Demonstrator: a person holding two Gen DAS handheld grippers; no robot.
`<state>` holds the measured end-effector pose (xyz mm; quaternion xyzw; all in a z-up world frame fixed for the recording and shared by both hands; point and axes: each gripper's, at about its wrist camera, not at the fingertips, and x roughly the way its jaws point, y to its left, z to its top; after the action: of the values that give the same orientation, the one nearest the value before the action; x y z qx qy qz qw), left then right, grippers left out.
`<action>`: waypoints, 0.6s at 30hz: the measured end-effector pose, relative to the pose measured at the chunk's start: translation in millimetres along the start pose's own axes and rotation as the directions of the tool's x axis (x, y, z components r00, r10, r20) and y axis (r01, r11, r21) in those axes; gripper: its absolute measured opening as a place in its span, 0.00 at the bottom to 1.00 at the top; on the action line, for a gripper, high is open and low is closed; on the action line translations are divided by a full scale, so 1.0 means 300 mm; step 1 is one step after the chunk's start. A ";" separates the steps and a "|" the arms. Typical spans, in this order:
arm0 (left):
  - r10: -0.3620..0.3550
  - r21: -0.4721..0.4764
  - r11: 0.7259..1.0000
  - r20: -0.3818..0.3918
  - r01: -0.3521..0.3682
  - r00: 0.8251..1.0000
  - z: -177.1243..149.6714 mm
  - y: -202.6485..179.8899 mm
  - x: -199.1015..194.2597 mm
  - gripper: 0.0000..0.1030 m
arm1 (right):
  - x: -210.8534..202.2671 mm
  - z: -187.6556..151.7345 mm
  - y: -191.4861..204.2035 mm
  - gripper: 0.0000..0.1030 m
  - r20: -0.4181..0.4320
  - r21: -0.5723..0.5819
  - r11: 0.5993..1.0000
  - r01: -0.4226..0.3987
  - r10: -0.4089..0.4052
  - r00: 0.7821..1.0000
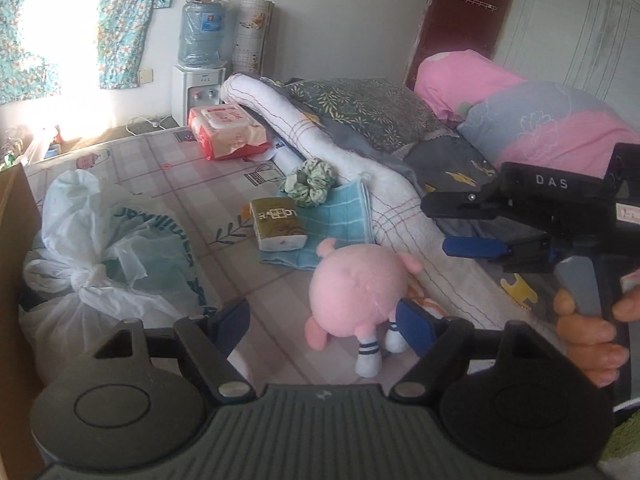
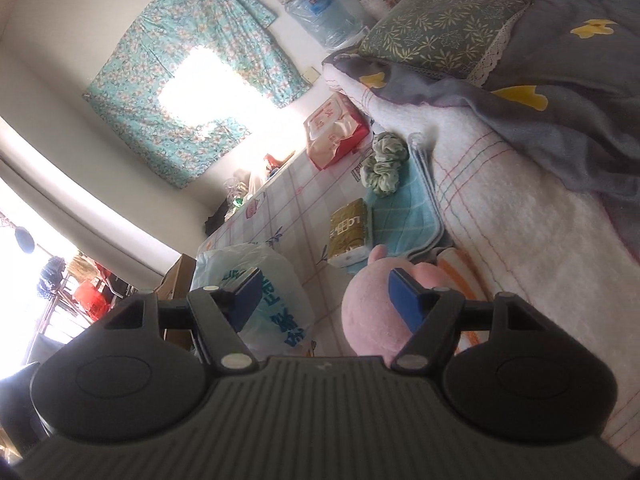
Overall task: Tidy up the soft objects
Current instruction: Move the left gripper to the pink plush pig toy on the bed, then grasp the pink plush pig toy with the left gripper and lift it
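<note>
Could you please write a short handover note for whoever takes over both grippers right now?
Left gripper: open, empty, above the bed just short of the round pink plush toy.
Right gripper: open, empty, hovering to the right of the toy over the white rolled blanket.
Things: the plush lies on the patterned bedsheet, next to the folded light-blue cloth. On that cloth sit the green fabric scrunchie and the gold-wrapped tissue pack. The red-and-white wipes pack lies further back; the knotted white plastic bag is at the left.
Done: nothing visibly sorted.
Left: probably gather plush, scrunchie and cloth.
</note>
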<state>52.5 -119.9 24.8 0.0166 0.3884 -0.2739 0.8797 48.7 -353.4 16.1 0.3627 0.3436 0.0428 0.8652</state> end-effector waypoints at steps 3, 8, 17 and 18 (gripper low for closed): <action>-0.036 0.014 0.999 -0.026 0.037 0.999 -0.007 -0.048 0.075 0.70 | 0.044 0.039 -0.067 0.68 -0.027 0.034 0.999 0.026 -0.026 0.999; -0.056 0.013 0.998 -0.061 0.057 0.997 -0.006 -0.090 0.182 0.68 | 0.169 0.080 -0.144 0.68 -0.093 0.050 0.996 0.077 -0.072 0.993; -0.103 -0.028 0.995 -0.138 0.100 0.985 -0.009 -0.061 0.304 0.63 | 0.250 0.064 -0.158 0.68 -0.197 0.142 0.989 -0.042 0.070 0.978; -0.111 -0.032 0.994 -0.142 0.108 0.984 -0.011 -0.056 0.303 0.63 | 0.246 0.058 -0.147 0.68 -0.200 0.154 0.986 -0.064 0.094 0.975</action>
<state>91.7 -176.1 -37.4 0.0043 0.4543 -0.3151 0.8333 108.1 -372.3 -45.7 0.4323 0.4191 0.0894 0.7934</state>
